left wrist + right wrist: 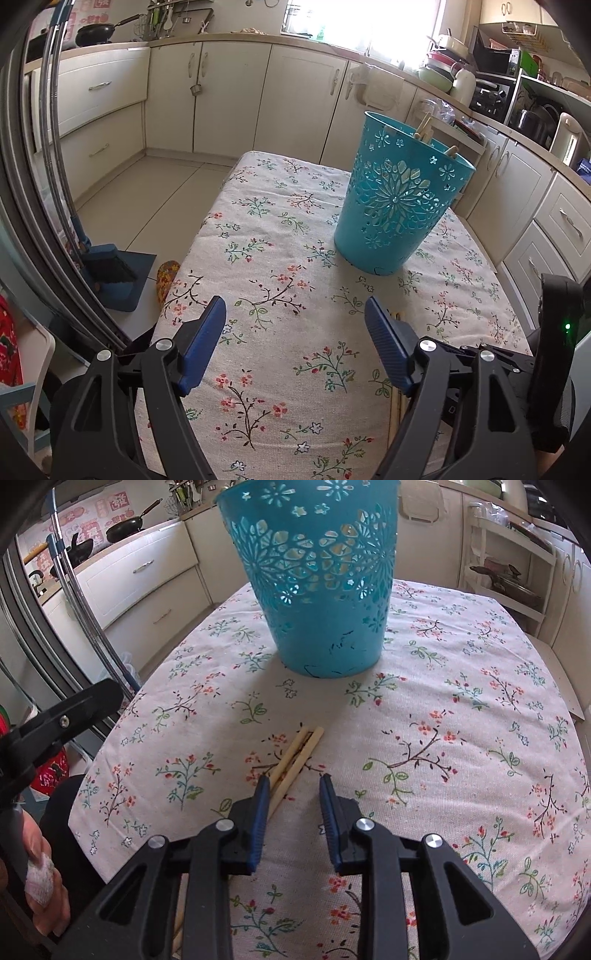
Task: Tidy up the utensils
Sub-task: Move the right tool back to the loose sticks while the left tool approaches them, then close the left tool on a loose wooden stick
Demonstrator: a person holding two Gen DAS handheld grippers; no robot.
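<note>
Your right gripper (294, 781) hangs low over the floral tablecloth (461, 738), jaws parted, with two wooden chopsticks (295, 760) lying flat beneath its left finger. Your left gripper (295, 306) is spread wide and holds nothing. Beyond both stands a teal bucket (395, 199) containing wooden utensils (424, 129).

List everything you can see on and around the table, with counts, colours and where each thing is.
Utensil holder: one, teal, cut-out flowers, upright on far half of table; wooden utensil tops poke out.
Chopsticks: two, pale wood, flat on cloth ahead of right gripper.
Tablecloth: one, cream floral, covering table.
Dustpan: one, dark blue, on floor left of table.
Wok: one, black, far counter.
Left gripper: blue pads, open, above cloth.
Right gripper: blue pads, open, around chopsticks.
</note>
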